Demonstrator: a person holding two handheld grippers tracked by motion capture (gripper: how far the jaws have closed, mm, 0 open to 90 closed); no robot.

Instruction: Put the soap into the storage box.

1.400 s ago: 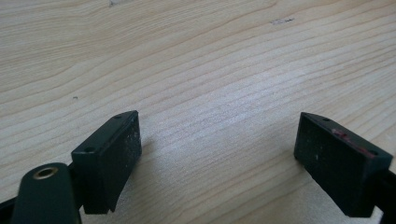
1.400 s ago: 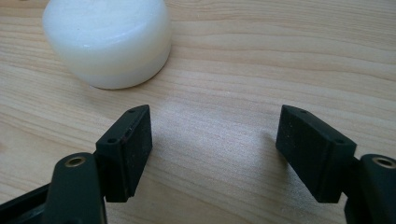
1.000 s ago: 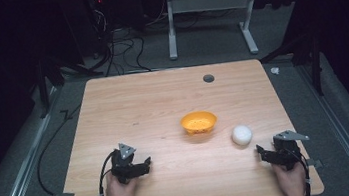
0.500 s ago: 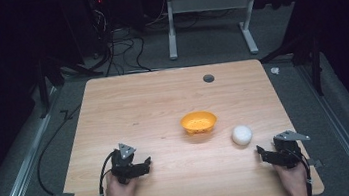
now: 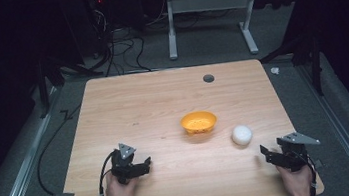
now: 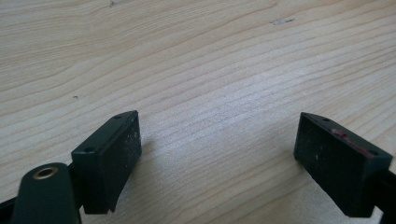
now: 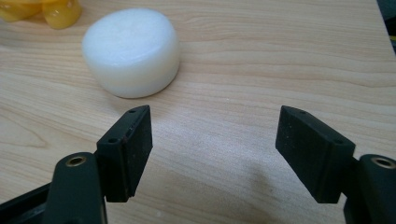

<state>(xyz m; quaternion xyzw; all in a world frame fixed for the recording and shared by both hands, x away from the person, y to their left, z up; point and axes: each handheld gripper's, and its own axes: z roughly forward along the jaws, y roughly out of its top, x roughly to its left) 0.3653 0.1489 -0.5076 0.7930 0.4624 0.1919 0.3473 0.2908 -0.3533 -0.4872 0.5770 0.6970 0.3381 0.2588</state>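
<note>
Nothing has moved since the earlier frames: the white puck point(image 5: 241, 134) lies in the same spot on the desk point(image 5: 153, 105), and both of my grippers rest at the near edge as before. The white puck sits right of the orange bowl point(image 5: 198, 122), near it but apart, and ahead and to the left of my right gripper point(image 5: 274, 155). In the right gripper view the white puck point(image 7: 131, 51) lies beyond my left-hand jaw rather than between the two, and the orange bowl point(image 7: 42, 11) shows at the top left corner. My right gripper point(image 7: 215, 151) is spread wide with only bare wood between its jaws, holding nothing. My left gripper point(image 6: 217, 161) is likewise spread wide and empty, well apart from both objects, over plain desk surface; in the high view it is at the near left point(image 5: 138, 167). Judged risks: because the puck is off my jaw centreline, a straight advance would likely strike it with one jaw and push it toward the bowl or away across the desk, so I must swing left before closing. The puck looks smooth and low with rounded edges; closing too high on it could squeeze it out of the jaws. Coming down too steeply could drive the jaw tips into the wood. A loose hold during transfer could drop it against the bowl rim and tip the light bowl.
</note>
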